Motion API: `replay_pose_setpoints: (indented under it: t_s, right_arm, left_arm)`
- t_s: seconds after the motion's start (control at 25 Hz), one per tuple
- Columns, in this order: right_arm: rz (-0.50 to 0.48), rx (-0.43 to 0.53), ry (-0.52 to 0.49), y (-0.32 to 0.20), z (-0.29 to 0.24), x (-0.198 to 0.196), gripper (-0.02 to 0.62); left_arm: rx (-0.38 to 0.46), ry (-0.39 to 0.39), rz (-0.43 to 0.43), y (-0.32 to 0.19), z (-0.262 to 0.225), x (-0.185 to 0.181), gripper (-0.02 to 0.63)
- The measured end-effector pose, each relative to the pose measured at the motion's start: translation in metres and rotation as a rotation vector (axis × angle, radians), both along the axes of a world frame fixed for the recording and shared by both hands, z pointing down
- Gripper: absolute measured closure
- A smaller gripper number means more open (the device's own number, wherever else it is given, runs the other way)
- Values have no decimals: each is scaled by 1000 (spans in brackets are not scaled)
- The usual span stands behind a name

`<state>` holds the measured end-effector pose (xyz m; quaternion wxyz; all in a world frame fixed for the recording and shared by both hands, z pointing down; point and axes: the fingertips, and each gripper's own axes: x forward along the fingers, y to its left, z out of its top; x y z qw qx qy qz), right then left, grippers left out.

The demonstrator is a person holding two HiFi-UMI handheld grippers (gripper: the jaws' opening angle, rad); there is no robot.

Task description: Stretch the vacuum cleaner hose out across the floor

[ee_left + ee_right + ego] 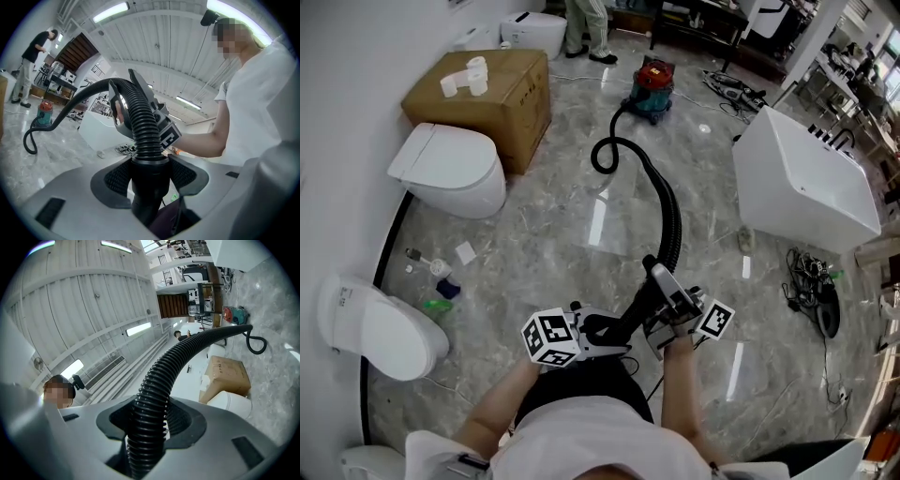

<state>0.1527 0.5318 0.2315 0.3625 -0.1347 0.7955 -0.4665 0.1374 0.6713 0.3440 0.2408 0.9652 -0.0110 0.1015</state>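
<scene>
- Clamping the hose in both tools, we hold its free end close to our body. The left gripper is clenched on the smooth cuff at the very end, and the right gripper is clenched on the ribbed stretch just beyond it.
- We judge that two grips set close together stop the floppy end twisting, so a pull goes straight down the line.
- The hose runs from our grippers away over the floor to the vacuum, which stands well apart from us towards the far side of the room.
- It isn't stretched yet. It arcs up near us and curls into a loop short of the vacuum, so we judge there is slack to take up.
- The hose is black, corrugated and bendy. The cuff is plain, round and stiff, a surer place for a firm hold.
- The pads are dark, finely ribbed and scooped, so they cradle the round tube.
- The floor is glossy grey marble-look tile, which should let the hose slide. The vacuum is a squat drum, red on top and blue below, and it may drag toward us.
</scene>
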Motion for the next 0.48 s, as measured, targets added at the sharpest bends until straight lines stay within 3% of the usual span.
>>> replay_pose_setpoints:
  t_s: [0.48]
  right_arm:
    - [14, -8, 9, 117, 0, -86, 408]
  left_arm:
    - [-27, 10, 18, 119, -2, -87, 362]
